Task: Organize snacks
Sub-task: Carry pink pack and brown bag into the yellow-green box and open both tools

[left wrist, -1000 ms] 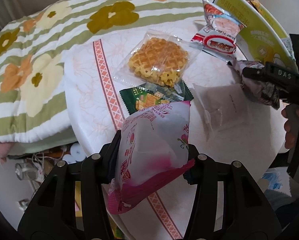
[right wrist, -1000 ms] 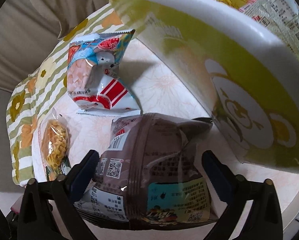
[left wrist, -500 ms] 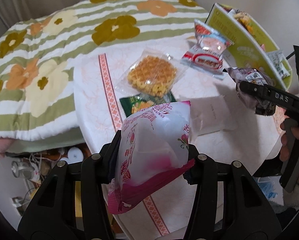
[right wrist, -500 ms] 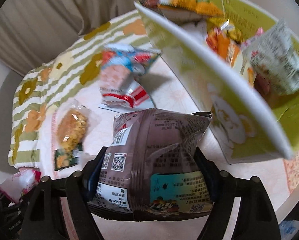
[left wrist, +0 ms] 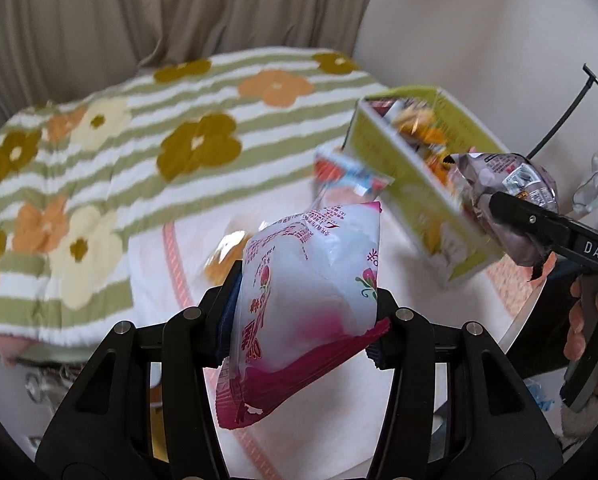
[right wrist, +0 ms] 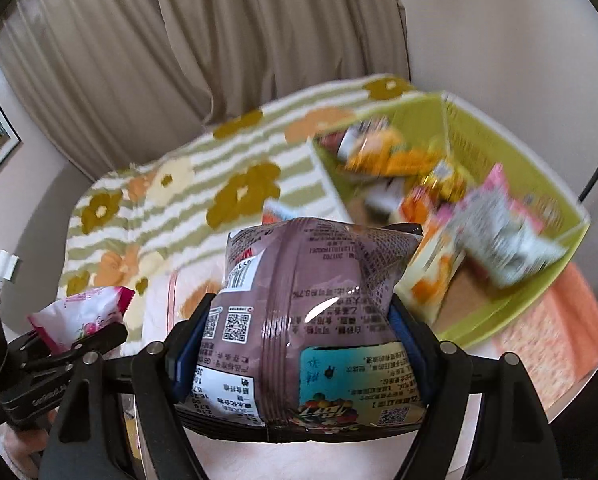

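My left gripper (left wrist: 305,314) is shut on a white and pink snack packet (left wrist: 311,276) and holds it in the air above the table. My right gripper (right wrist: 303,320) is shut on a brown-purple snack packet (right wrist: 311,280), also raised, just left of the green basket (right wrist: 495,140). The basket (left wrist: 411,188) holds several packets. In the left wrist view the brown packet (left wrist: 503,184) hangs at the basket's near corner. A red and blue packet (left wrist: 347,172) and a blurred waffle packet (left wrist: 223,256) lie on the table below.
A white tablecloth with a pink border (left wrist: 171,248) covers the table, whose edge (left wrist: 519,320) runs at the right. Behind it lie a green striped flower blanket (left wrist: 139,152) and beige curtains (left wrist: 179,8). A hand (left wrist: 583,332) grips the right tool.
Both grippers rose from the table with their packets, and the views tilted up to show the curtains. The right jaws narrowed onto the brown packet. The basket's inside came into view.
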`<state>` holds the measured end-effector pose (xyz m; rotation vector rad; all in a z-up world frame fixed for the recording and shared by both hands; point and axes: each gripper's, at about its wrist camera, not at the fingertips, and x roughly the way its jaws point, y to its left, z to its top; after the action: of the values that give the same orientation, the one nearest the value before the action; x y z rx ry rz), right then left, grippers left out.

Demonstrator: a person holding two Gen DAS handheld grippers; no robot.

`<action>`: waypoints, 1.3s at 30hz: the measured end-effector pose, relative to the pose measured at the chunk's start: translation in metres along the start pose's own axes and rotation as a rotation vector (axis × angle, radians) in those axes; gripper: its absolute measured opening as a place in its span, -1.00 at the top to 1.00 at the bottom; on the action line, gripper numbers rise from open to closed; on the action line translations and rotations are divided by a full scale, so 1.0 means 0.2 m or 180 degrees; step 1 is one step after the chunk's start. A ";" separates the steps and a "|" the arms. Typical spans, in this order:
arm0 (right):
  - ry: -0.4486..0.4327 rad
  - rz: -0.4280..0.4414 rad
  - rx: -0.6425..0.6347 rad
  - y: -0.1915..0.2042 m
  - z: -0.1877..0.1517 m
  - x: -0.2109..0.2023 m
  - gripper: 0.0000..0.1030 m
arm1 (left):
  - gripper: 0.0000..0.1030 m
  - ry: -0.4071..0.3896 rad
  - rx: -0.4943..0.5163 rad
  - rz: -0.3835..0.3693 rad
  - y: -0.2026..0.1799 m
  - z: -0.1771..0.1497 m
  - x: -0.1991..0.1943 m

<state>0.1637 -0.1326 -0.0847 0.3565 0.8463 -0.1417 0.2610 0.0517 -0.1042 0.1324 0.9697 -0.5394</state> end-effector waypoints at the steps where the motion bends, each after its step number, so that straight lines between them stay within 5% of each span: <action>1: -0.0033 0.0005 -0.0014 -0.03 0.03 -0.02 -0.49 | 0.09 -0.0035 0.0018 -0.0008 -0.06 0.04 0.00; 12: -0.0174 0.0125 -0.0387 -0.57 0.41 -0.10 -0.49 | 0.09 -0.0187 -0.0131 -0.0103 -0.70 0.40 0.24; 24: 0.0089 0.0308 -0.0460 -0.97 0.59 0.06 -0.49 | 0.04 0.0235 -0.0350 -0.0017 -1.13 0.49 0.65; 25: 0.0107 0.0320 -0.0446 -0.98 0.60 0.08 -0.49 | 0.00 0.0264 -0.0331 0.0015 -1.15 0.48 0.67; 27: 0.0145 0.0362 -0.0407 -1.01 0.60 0.11 -0.49 | -0.45 0.0378 -0.0292 0.0030 -1.17 0.46 0.71; 28: 0.0157 0.0372 -0.0395 -1.01 0.60 0.12 -0.49 | -0.84 0.0400 -0.0281 0.0031 -1.17 0.45 0.71; 29: 0.0173 0.0385 -0.0384 -1.02 0.60 0.13 -0.49 | -0.95 0.0407 -0.0271 0.0080 -1.18 0.44 0.72; 39: 0.0211 0.0396 -0.0397 -1.04 0.61 0.17 -0.49 | -0.95 0.0292 -0.0293 0.0228 -1.12 0.39 0.58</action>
<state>0.2182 -0.3709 -0.0886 0.2969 0.8913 0.0387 0.2607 -0.2107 -0.1254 0.1096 1.0734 -0.4250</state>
